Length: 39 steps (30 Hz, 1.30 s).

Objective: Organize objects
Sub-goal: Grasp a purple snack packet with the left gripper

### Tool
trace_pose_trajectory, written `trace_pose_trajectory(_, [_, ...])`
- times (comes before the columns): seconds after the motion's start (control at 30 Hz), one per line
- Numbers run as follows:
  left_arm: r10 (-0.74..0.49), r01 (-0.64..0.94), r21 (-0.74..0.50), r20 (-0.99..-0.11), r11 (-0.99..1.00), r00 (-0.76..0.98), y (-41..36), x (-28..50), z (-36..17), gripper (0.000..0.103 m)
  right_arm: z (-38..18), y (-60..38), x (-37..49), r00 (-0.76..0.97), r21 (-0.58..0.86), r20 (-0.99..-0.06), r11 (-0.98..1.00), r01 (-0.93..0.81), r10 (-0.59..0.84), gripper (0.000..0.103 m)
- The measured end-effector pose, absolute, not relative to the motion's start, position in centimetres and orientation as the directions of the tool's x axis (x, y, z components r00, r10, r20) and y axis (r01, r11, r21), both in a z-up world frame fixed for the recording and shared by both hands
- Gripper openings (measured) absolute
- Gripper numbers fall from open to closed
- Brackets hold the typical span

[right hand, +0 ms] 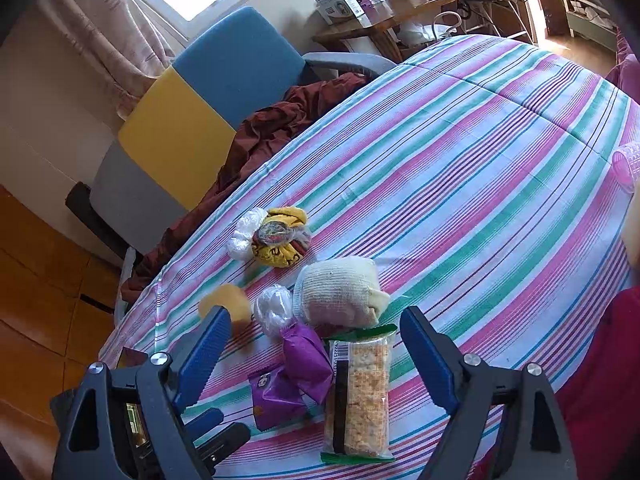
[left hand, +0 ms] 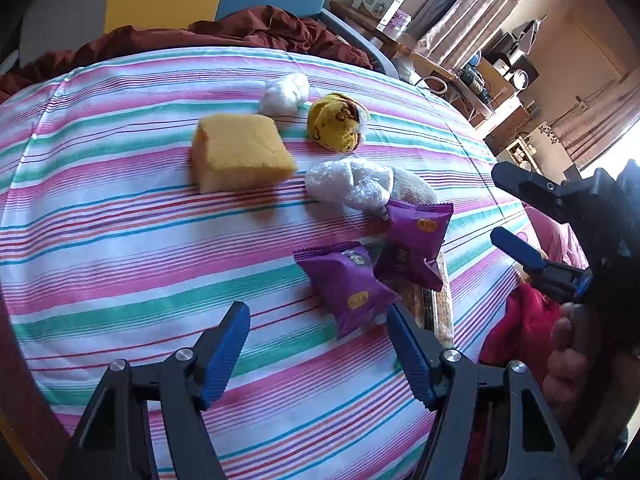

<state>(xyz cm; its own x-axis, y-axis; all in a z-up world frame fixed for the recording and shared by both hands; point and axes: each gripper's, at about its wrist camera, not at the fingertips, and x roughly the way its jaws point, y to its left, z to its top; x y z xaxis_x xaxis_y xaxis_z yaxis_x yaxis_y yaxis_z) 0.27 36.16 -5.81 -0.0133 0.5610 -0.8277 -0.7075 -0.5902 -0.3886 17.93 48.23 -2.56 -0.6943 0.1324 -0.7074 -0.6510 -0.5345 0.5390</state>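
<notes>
On the striped tablecloth (left hand: 120,240) lie a yellow sponge block (left hand: 240,152), a yellow patterned sock ball (left hand: 336,124), two crumpled plastic bags (left hand: 348,184) (left hand: 284,94), a beige sock (right hand: 340,292), two purple snack packets (left hand: 348,284) (left hand: 416,240) and a cracker packet (right hand: 360,392). My left gripper (left hand: 320,344) is open, with the near purple packet's corner between its fingertips, untouched. My right gripper (right hand: 316,350) is open over the cracker packet, which lies between its jaws without contact. The right gripper (left hand: 508,216) also shows at the right in the left wrist view.
A blue, yellow and grey chair (right hand: 208,92) with a maroon cloth (right hand: 264,128) stands at the table's far edge. A pink cup (right hand: 626,168) sits at the right rim. A person's hand (left hand: 568,360) and red sleeve (left hand: 520,332) are beside the table.
</notes>
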Motion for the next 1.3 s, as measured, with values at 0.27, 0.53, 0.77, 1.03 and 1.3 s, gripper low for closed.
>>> trace_pose_trajectory(0.27, [0.507, -0.748, -0.284, -0.858, -0.6, -0.081, 40.5, 0.6, -7.5, 0.052, -2.7, 48.3, 17.8, -0.701, 0.548, -0.703, -0.537, -0.642, 0.12, 0.088])
trace_pose_trajectory(0.53, [0.552, -0.799, -0.238, -0.823, -0.553, -0.137, 37.2, 1.3, -8.1, 0.035, -3.0, 48.0, 17.0, -0.672, 0.512, -0.734, -0.567, -0.645, 0.102, 0.079])
trace_pose_trajectory(0.77, [0.587, -0.786, -0.254, -0.793, -0.563, -0.164, 31.7, 1.5, -8.5, 0.035, -3.4, 47.3, 16.1, -0.631, 0.459, -0.769, -0.602, -0.653, 0.098, 0.076])
trace_pose_trajectory(1.03, [0.624, -0.803, -0.25, -0.76, -0.541, -0.183, 29.4, 2.2, -9.0, 0.037, -3.7, 46.9, 15.4, -0.591, 0.407, -0.799, -0.626, -0.665, 0.109, 0.072])
trace_pose_trajectory(1.3, [0.637, -0.832, -0.195, -0.738, -0.519, -0.224, 29.6, 3.0, -9.1, 0.037, -4.7, 46.6, 14.9, -0.525, 0.358, -0.845, -0.625, -0.694, 0.099, 0.071])
